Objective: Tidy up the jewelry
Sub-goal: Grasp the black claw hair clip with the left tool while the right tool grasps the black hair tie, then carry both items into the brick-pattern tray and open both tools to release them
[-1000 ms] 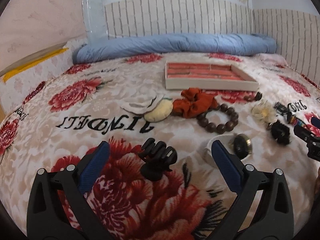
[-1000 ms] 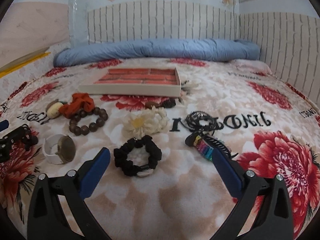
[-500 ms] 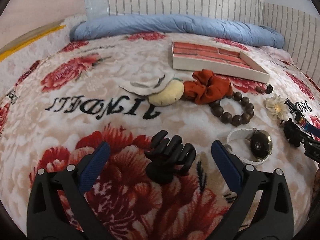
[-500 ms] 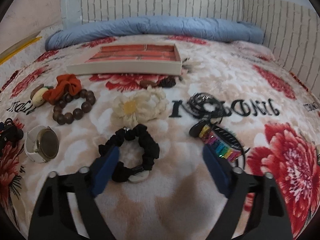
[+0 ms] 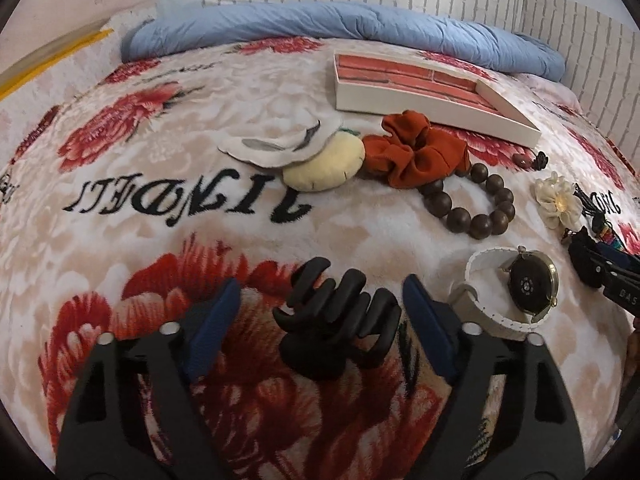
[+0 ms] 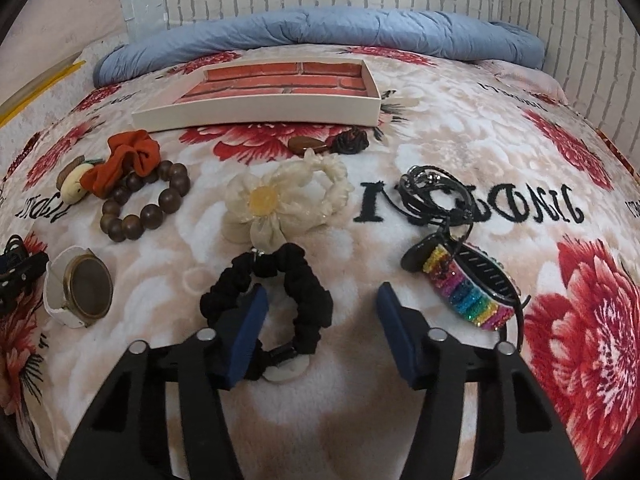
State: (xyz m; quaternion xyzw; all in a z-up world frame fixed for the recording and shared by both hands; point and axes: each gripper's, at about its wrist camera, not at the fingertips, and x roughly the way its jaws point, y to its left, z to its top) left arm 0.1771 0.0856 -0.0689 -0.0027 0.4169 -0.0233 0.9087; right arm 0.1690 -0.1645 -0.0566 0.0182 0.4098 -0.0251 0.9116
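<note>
One shallow cream tray (image 6: 256, 114) with a brick-red printed floor, standing on a floral bed blanket (image 6: 460, 128) toward the rolled blue quilt (image 6: 320, 32); nothing visible inside it. All jewelry lies loose on the blanket in front of the tray. Items, left to right: black claw hair clip (image 5: 340, 320); white-strapped watch (image 5: 516, 292), lying on its side; dark wooden bead bracelet (image 6: 140, 204); rust-orange scrunchie (image 6: 124, 160), touching the beads; small cream padded piece (image 5: 324, 164) partly under a white fabric flower (image 5: 280, 142); cream flower hair clip with yellow centre (image 6: 276, 204); brown stone pendant with dark knotted cord (image 6: 328, 143), just in front of the tray; black braided scrunchie (image 6: 280, 292); coil of black cord (image 6: 436, 196); rainbow glitter barrette (image 6: 468, 292). Left claw (image 5: 320, 320): jaws part-way apart and just closing in, the black claw hair clip standing between the blue pads, neither pad seen pressing on it. Right claw (image 6: 320, 320): jaws likewise just narrowing, left pad planted inside the ring of the black braided scrunchie, right pad outside it and clear of the fabric, so one side of the ring sits between them, not yet pinched.
</note>
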